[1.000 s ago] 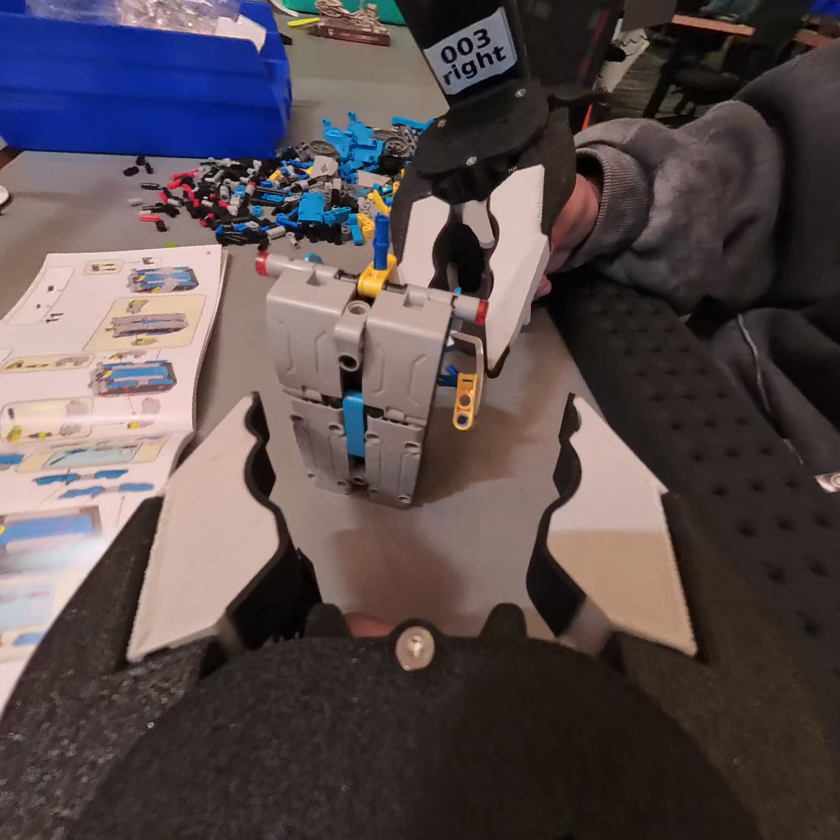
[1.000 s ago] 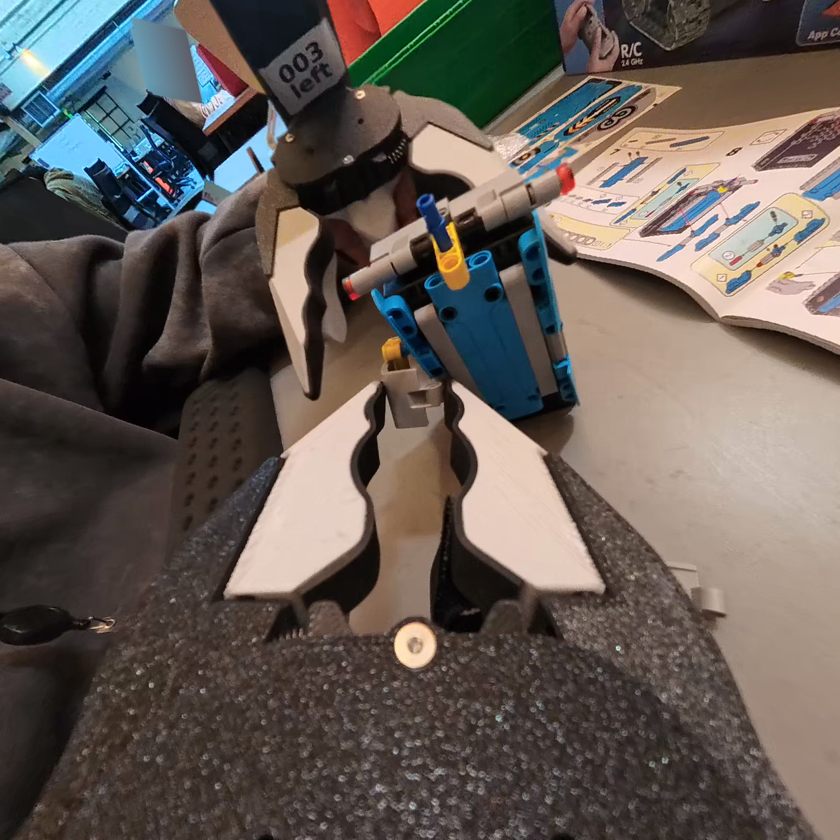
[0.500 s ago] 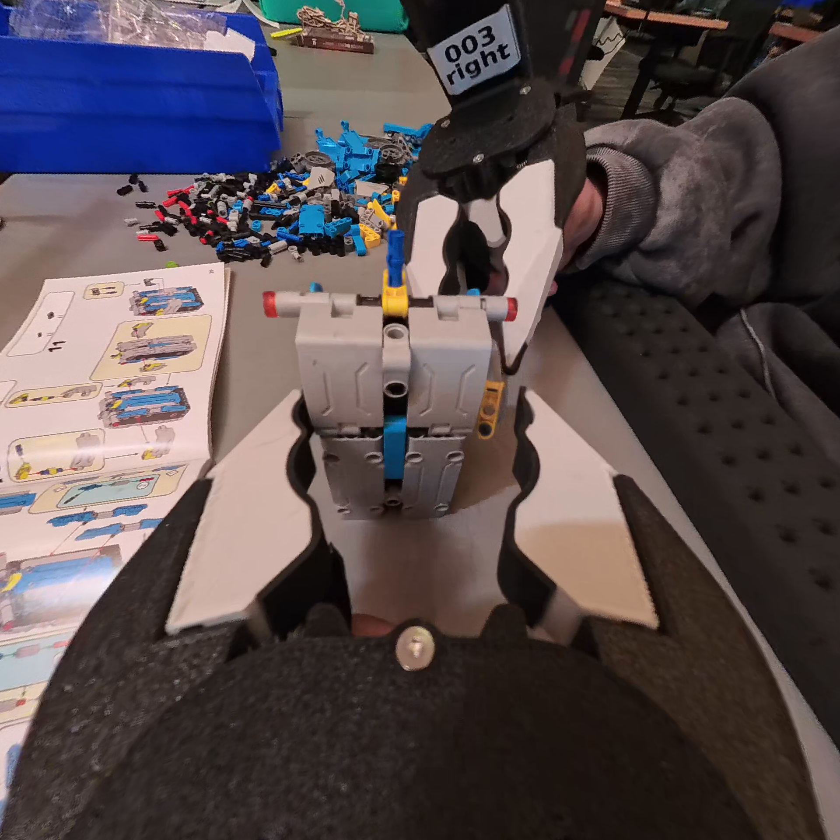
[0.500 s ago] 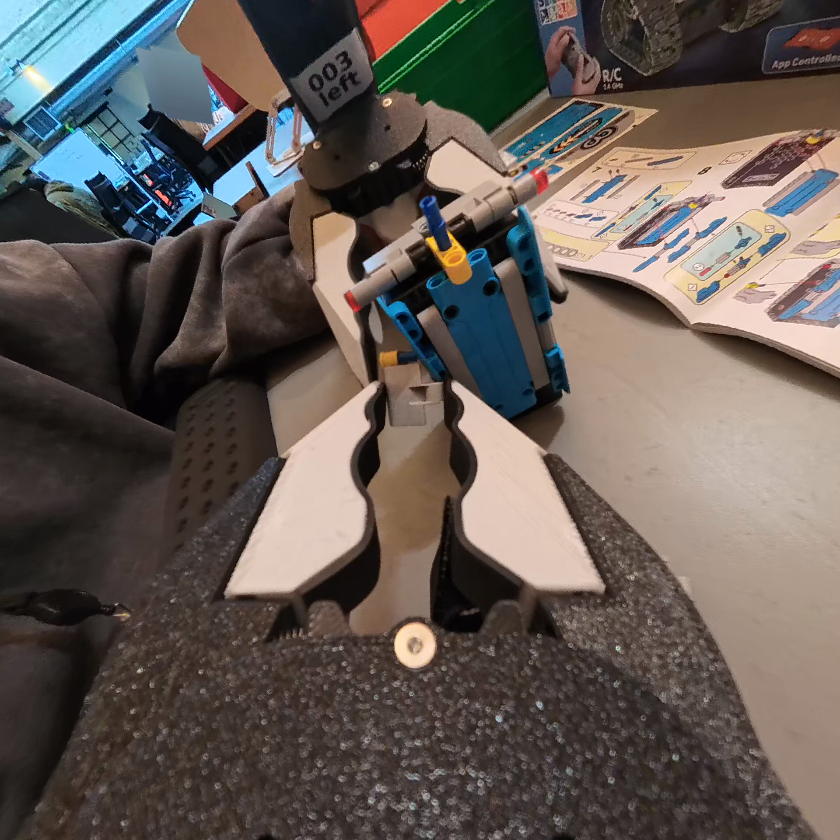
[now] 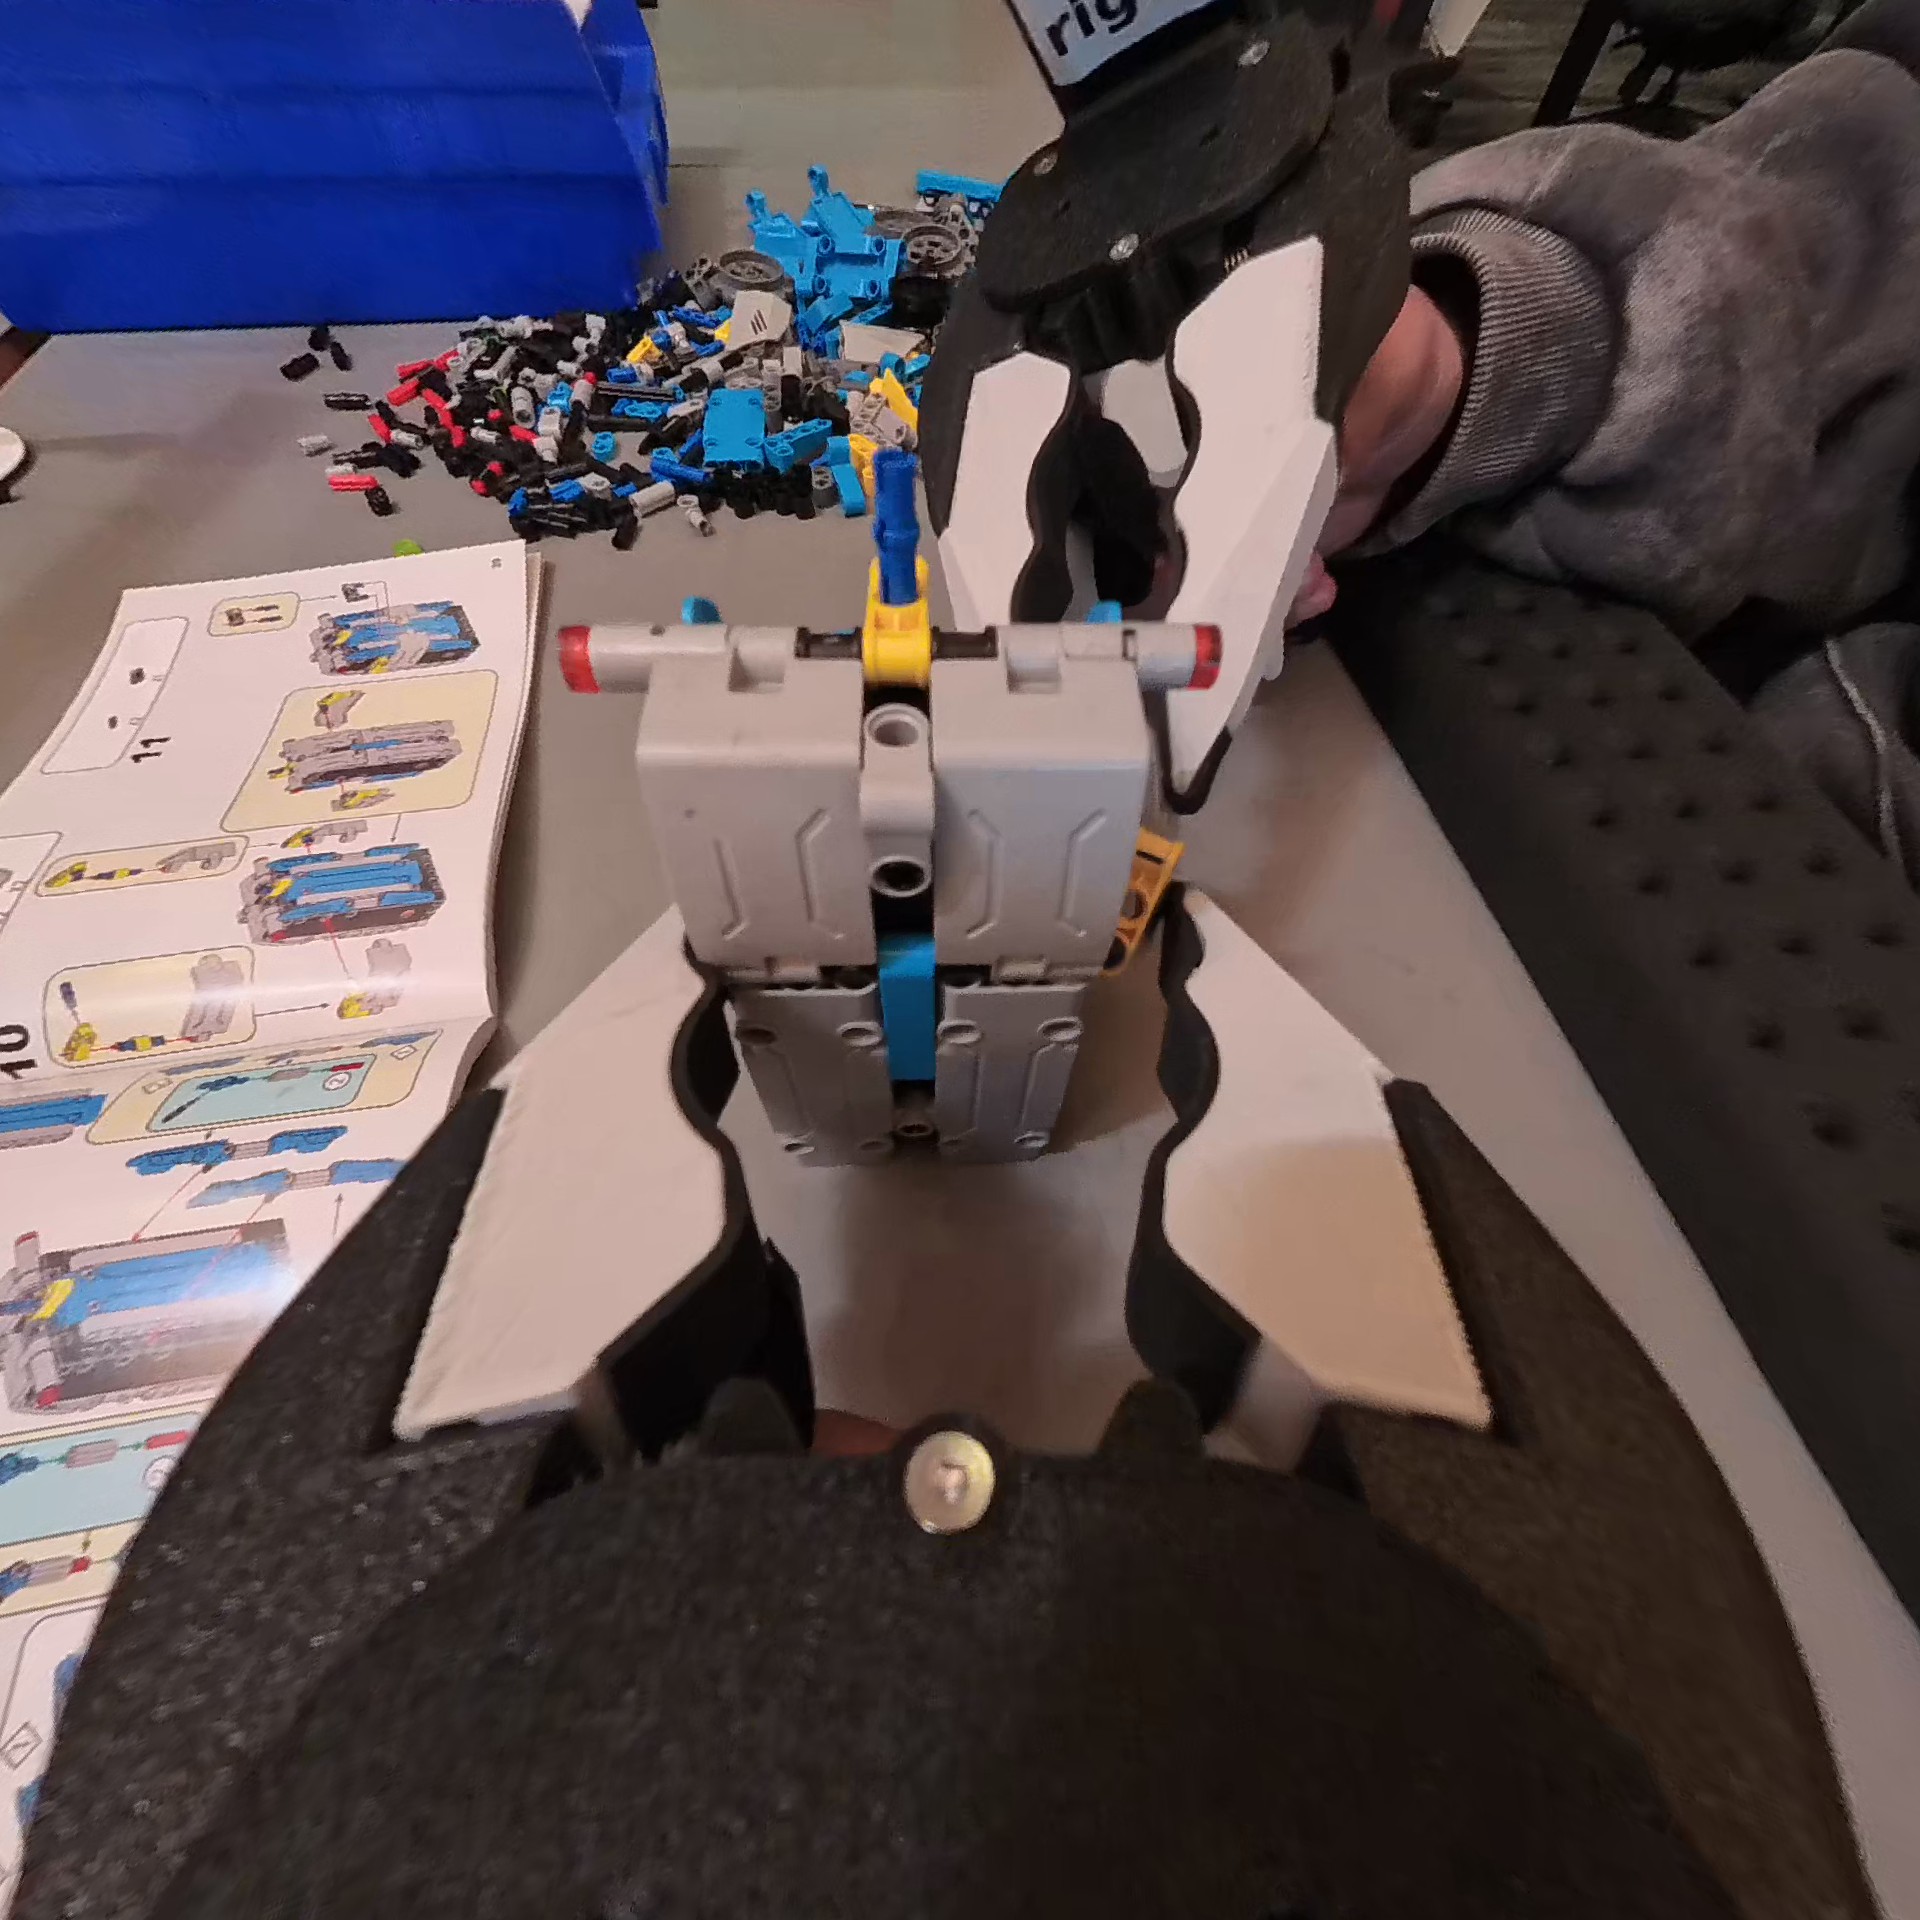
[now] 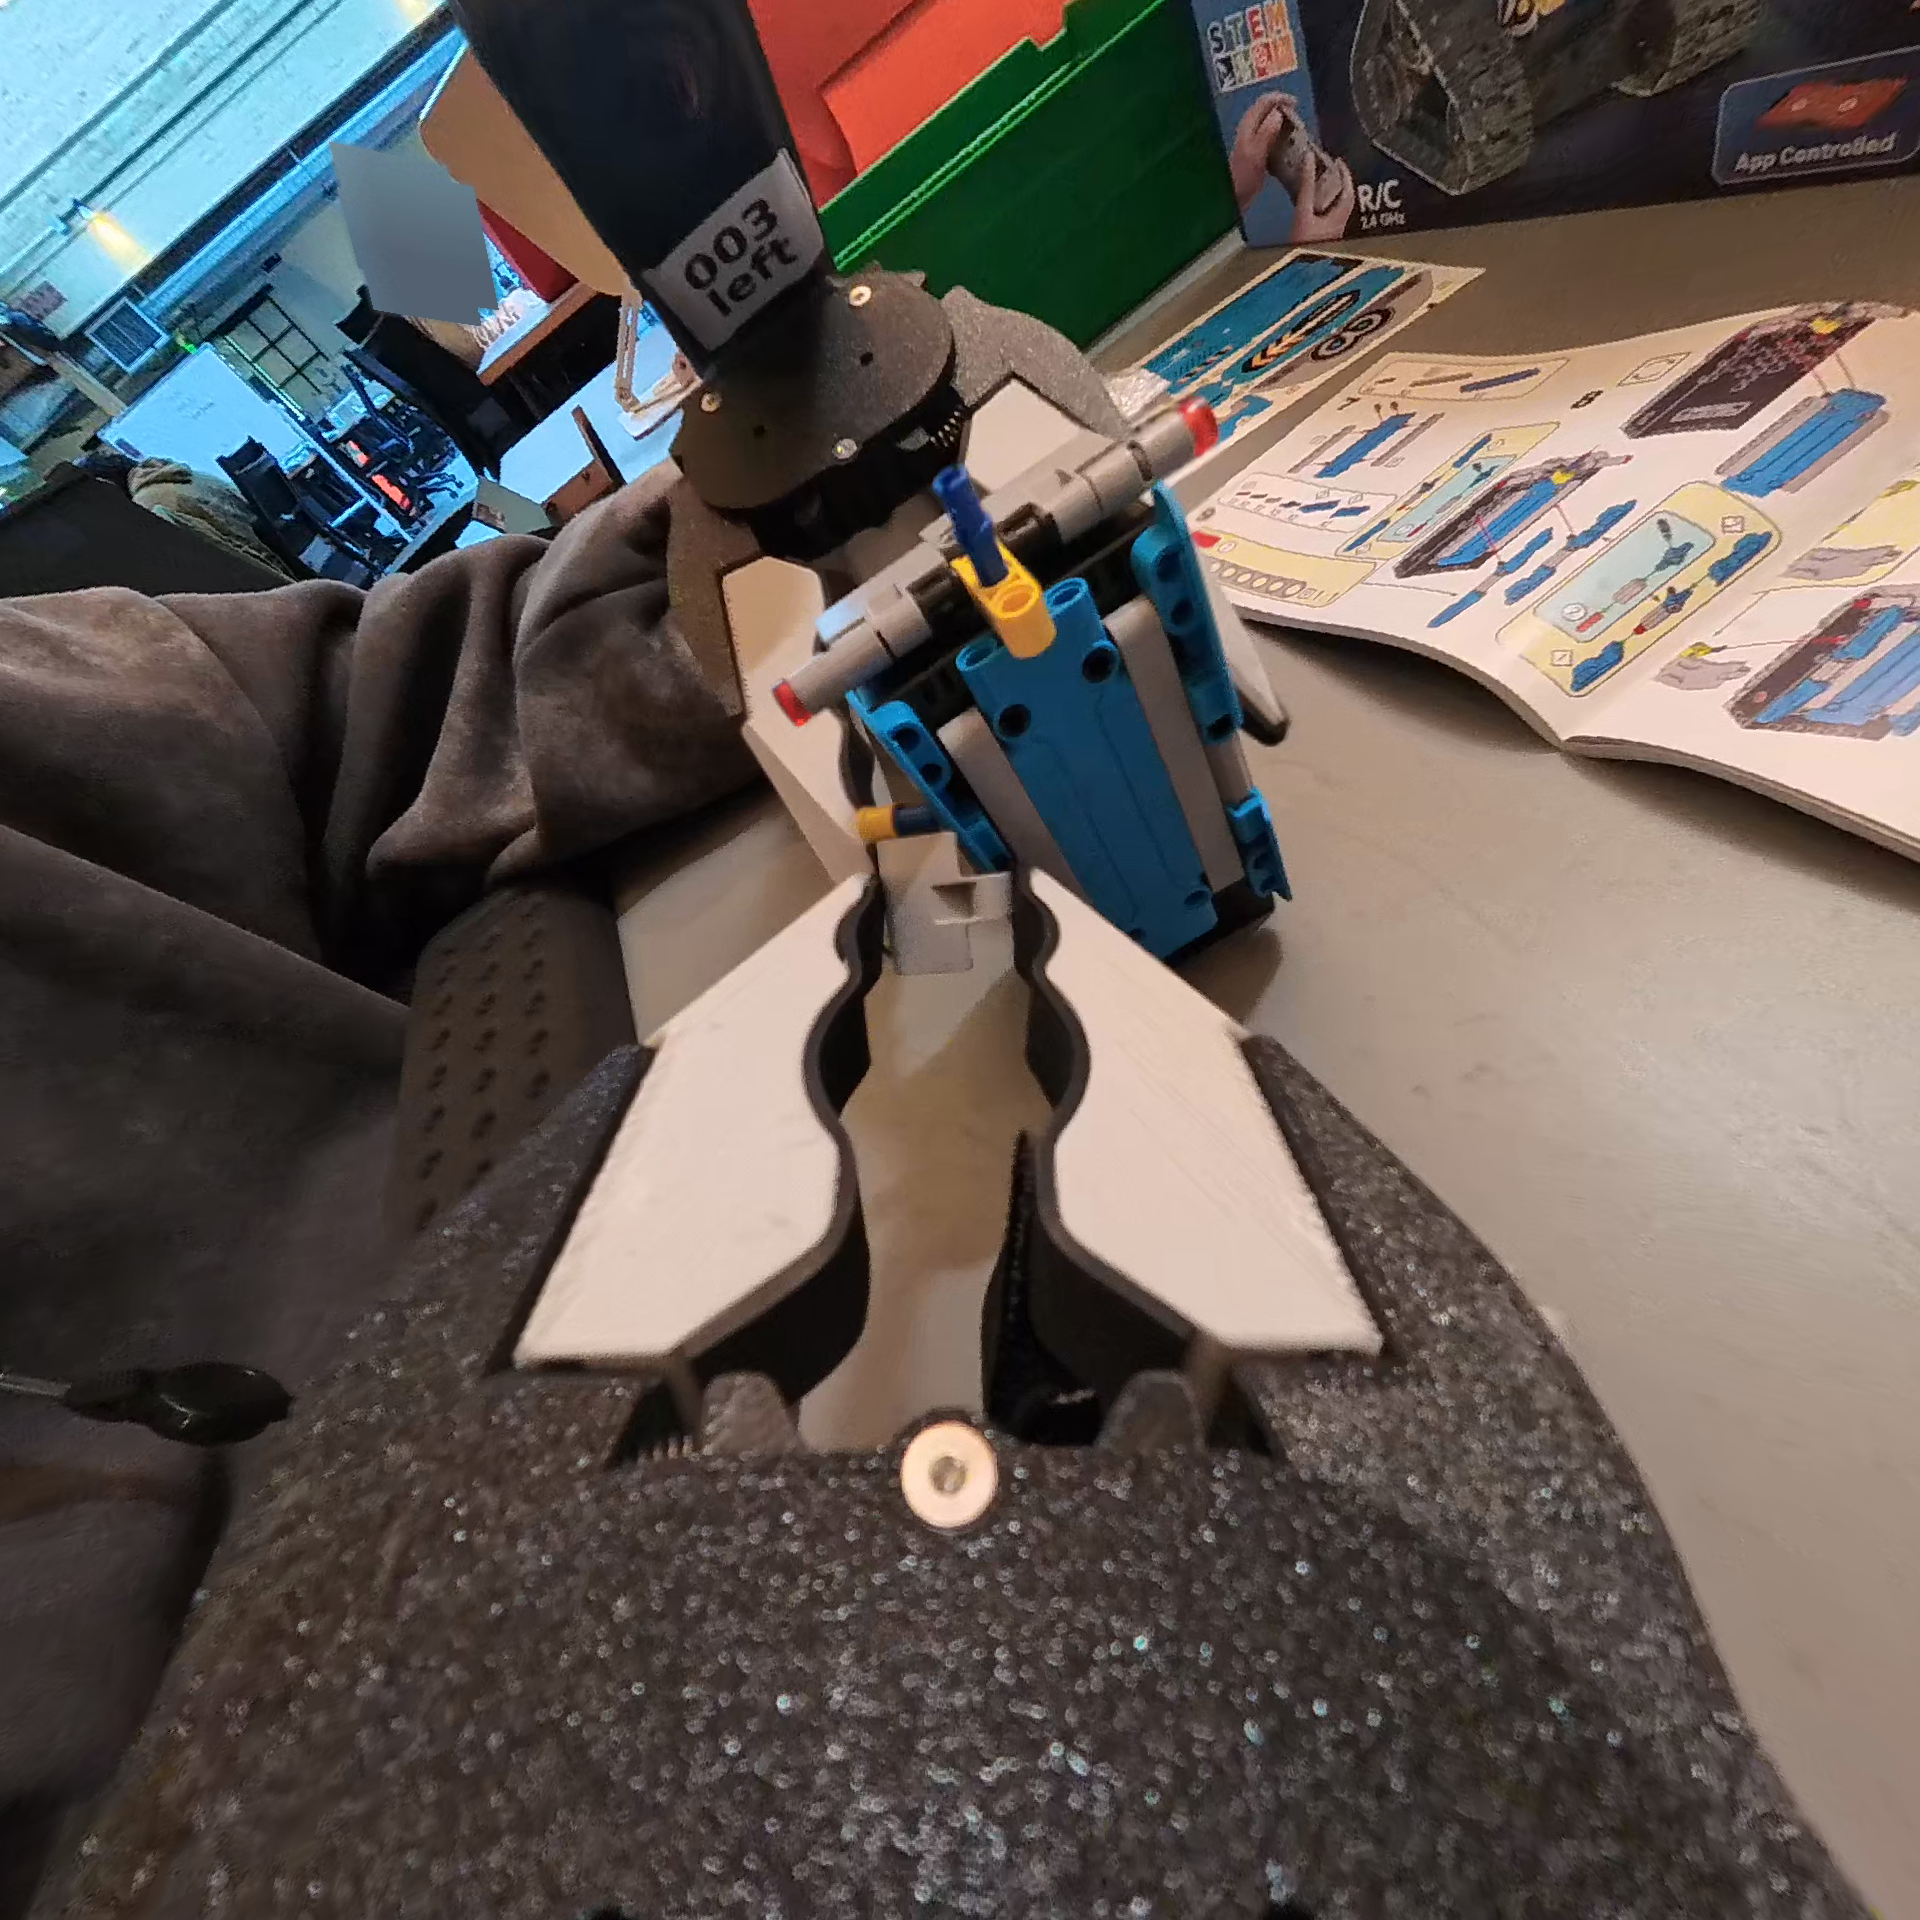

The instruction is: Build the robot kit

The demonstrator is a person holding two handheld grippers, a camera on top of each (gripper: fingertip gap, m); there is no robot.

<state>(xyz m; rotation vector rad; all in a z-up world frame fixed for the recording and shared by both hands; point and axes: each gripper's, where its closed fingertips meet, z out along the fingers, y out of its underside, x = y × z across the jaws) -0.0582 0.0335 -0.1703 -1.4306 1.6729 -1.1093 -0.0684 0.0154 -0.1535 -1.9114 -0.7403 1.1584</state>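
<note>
A grey and blue brick model (image 5: 894,831) stands upright on the grey table (image 5: 1299,831), with a red-tipped grey axle and a yellow connector with a blue pin on top. My left gripper (image 5: 940,956) is shut around the model's lower part, with a finger on each side. The right wrist view shows the model's blue side (image 6: 1081,748) with the left gripper (image 6: 1013,675) behind it. My right gripper (image 6: 948,904) is shut on a small grey piece (image 6: 940,914), held at the model's side just under a yellow-ended pin. The right gripper (image 5: 1091,582) also shows behind the model.
An open instruction booklet (image 5: 260,883) lies left of the model and shows in the right wrist view (image 6: 1558,540). A pile of loose pieces (image 5: 665,416) and a blue bin (image 5: 312,156) are behind. A person's grey sleeve (image 5: 1662,364) and a black dotted pad (image 5: 1662,987) are at the right. Less than 4 cm separates the two grippers' tips.
My left gripper moved in toward the model and narrowed from wide open to closed around its lower part. The model now faces the left camera squarely. The right gripper kept hold of its grey piece.
</note>
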